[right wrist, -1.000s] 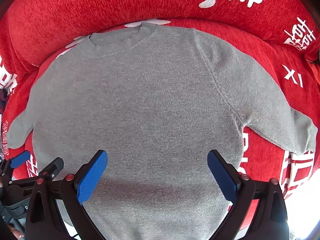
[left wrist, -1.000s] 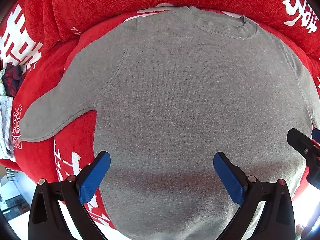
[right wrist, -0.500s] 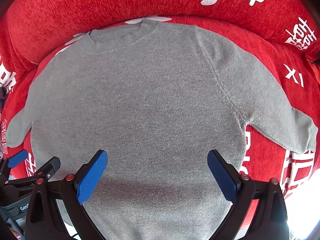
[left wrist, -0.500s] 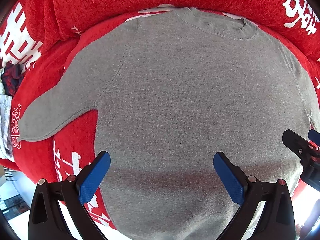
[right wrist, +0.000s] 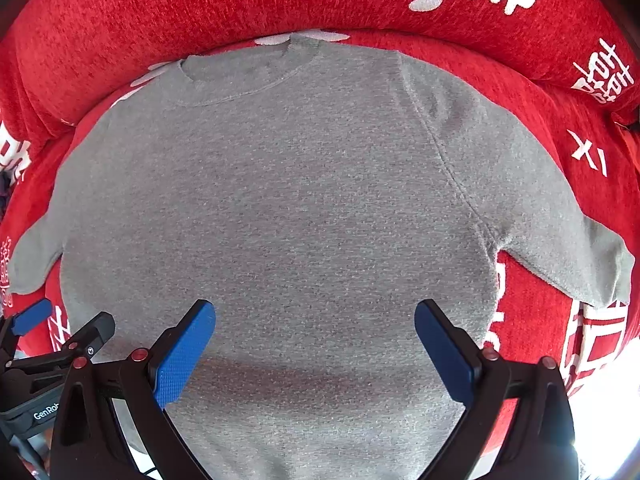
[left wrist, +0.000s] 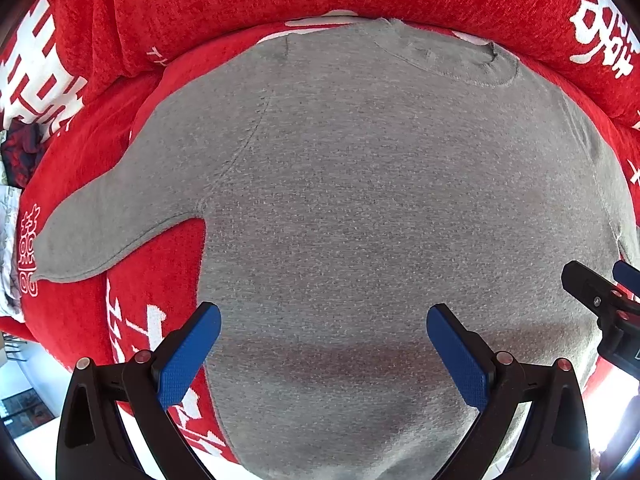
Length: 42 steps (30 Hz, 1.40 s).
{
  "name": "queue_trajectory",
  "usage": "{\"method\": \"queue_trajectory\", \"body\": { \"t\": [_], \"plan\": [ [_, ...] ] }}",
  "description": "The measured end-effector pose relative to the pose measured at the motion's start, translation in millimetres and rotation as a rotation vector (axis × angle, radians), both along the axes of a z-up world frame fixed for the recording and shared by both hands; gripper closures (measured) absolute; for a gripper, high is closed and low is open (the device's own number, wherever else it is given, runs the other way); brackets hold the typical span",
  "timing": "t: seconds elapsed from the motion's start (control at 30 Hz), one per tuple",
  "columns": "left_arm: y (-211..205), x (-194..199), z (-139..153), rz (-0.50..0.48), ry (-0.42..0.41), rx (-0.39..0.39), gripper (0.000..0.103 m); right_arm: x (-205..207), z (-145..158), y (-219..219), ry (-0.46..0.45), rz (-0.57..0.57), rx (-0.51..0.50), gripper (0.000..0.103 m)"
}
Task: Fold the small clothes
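A small grey knit sweater [left wrist: 380, 208] lies flat, front up, on a red sofa seat, collar at the far side and both short sleeves spread out. Its left sleeve [left wrist: 104, 236] points to the left edge of the left wrist view; its right sleeve [right wrist: 568, 256] points right in the right wrist view. My left gripper [left wrist: 320, 336] hovers open above the sweater's [right wrist: 280, 216] lower body, nothing between its blue pads. My right gripper [right wrist: 314, 332] is open too, over the lower middle. Each gripper shows at the edge of the other's view: the right gripper [left wrist: 600, 300] and the left gripper [right wrist: 60, 332].
The red sofa cover [left wrist: 132, 320] with white characters runs under the sweater, and its backrest [right wrist: 200, 12] rises just behind the collar. A dark patterned cloth [left wrist: 20, 152] sits at the far left. The seat's front edge and a bright floor lie below the grippers.
Both grippers have drifted slightly forward and lower over the sweater, so the garment fills a bit more of each view. The sweater itself has not moved; both stay open.
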<state>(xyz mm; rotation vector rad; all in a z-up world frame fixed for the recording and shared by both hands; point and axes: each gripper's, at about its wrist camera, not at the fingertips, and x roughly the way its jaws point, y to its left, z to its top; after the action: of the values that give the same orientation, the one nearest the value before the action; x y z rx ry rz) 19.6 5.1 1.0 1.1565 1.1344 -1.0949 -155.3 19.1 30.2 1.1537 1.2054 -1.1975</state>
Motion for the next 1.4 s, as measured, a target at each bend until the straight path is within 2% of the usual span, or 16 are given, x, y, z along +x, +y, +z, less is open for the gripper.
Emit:
{"method": "queue_trajectory", "body": {
  "t": [0.3, 0.53, 0.63, 0.7, 0.77, 0.9, 0.97, 1.0, 1.13, 1.23, 1.37, 1.4],
  "plan": [
    [2.5, 19.2, 3.1, 0.013, 0.039, -0.034, 0.0, 12.9, 0.8, 2.4, -0.012, 0.008, -0.009, 0.003],
    [8.8, 50.4, 0.8, 0.081, 0.055, -0.052, 0.0, 33.8, 2.9, 3.0, -0.046, 0.023, -0.028, 0.003],
    [11.7, 65.2, -1.6, 0.103, 0.074, -0.046, 0.0, 44.3, 6.8, 5.3, -0.108, 0.029, -0.048, 0.003],
    [14.2, 79.5, -5.9, 0.112, 0.096, -0.02, 0.0, 55.9, 10.6, 9.1, -0.186, 0.041, -0.066, 0.003],
    [17.9, 95.1, -8.4, 0.136, 0.086, -0.018, 0.0, 67.3, 11.5, 11.8, -0.226, 0.055, -0.065, 0.001],
    [29.3, 148.1, -12.9, 0.235, 0.119, -0.045, 0.0, 102.0, 9.1, 19.1, -0.305, 0.097, -0.019, 0.001],
    [34.5, 177.5, -16.6, 0.298, 0.179, -0.061, 0.0, 115.4, 8.8, 22.2, -0.302, 0.122, -0.006, 0.001],
    [40.8, 202.6, -19.3, 0.36, 0.227, -0.085, 0.0, 124.6, 8.7, 24.1, -0.296, 0.14, -0.003, 0.001],
    [64.5, 272.9, -30.5, 0.563, 0.334, -0.188, 0.0, 156.2, 3.8, 30.4, -0.293, 0.196, 0.019, 0.001],
    [79.4, 316.0, -53.6, 0.703, 0.448, -0.238, 0.0, 171.9, 1.8, 36.1, -0.303, 0.224, 0.041, 0.001],
    [81.1, 340.2, -89.2, 0.851, 0.71, -0.274, 0.0, 187.4, -0.1, 43.6, -0.301, 0.261, 0.06, 0.001],
    [79.5, 342.8, -91.1, 0.866, 0.722, -0.291, 0.0, 191.6, -1.9, 44.7, -0.296, 0.269, 0.06, 0.001]
  ]
}}
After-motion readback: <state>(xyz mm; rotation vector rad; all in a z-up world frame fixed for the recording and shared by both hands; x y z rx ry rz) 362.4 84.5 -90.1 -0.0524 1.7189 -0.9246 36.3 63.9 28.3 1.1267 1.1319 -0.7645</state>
